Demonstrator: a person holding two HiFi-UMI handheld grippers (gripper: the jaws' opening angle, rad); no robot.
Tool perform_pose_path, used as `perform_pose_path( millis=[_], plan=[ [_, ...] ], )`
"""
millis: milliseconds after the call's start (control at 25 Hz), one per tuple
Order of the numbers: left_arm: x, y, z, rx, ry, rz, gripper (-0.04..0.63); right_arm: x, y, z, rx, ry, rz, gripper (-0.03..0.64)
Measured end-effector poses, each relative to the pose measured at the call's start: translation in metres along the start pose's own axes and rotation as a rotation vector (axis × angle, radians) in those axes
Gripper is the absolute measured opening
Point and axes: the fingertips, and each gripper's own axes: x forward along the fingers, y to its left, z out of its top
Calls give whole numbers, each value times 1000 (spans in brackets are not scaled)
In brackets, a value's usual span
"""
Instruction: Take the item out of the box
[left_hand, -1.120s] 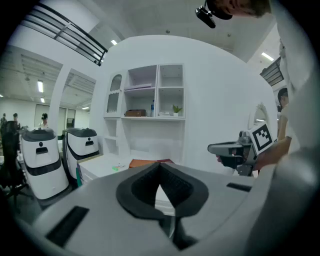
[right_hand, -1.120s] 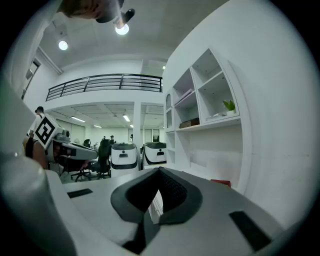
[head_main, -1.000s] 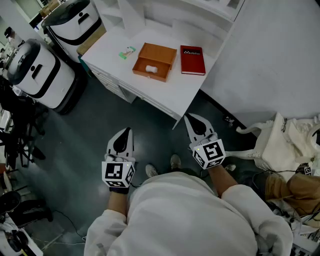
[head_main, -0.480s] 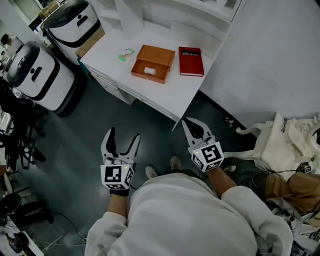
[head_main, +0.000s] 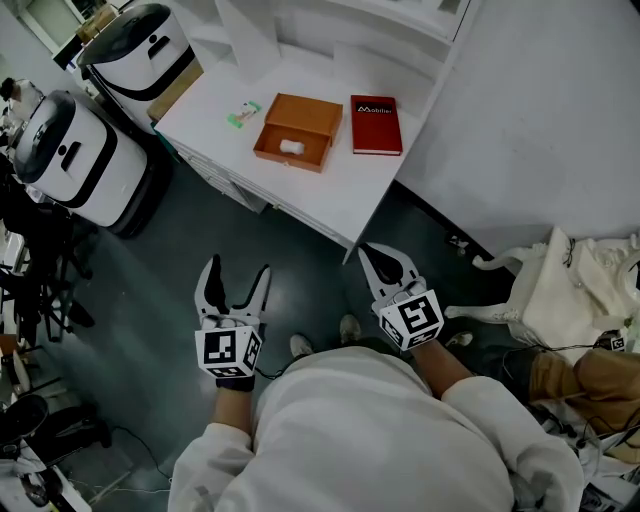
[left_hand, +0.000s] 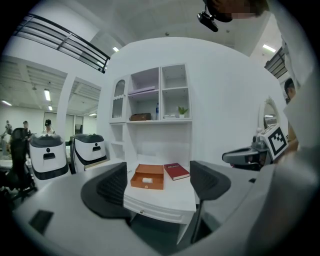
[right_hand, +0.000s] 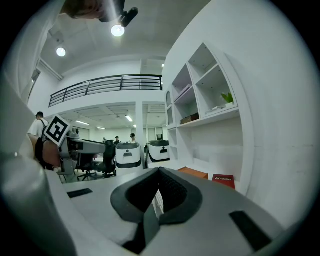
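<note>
Small white item in orange box: looks light, maybe soft; pinch across short sides. Left gripper jaws just opened wide, empty; right gripper closed, empty.

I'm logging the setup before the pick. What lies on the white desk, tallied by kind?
Orange box: 1
White item inside the box: 1
Red book: 1
Small green item: 1
Total: 4
</note>
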Motion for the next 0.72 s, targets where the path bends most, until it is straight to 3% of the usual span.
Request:
perform_pose_path(
  millis=[440,720],
  plan=[
    [27,-16,-8,-24,28,36,393,3,-39,-19,7,33,42,23],
    [56,7,-20,-51,55,15,393,40,-47,-25,6,67,37,23]
  ],
)
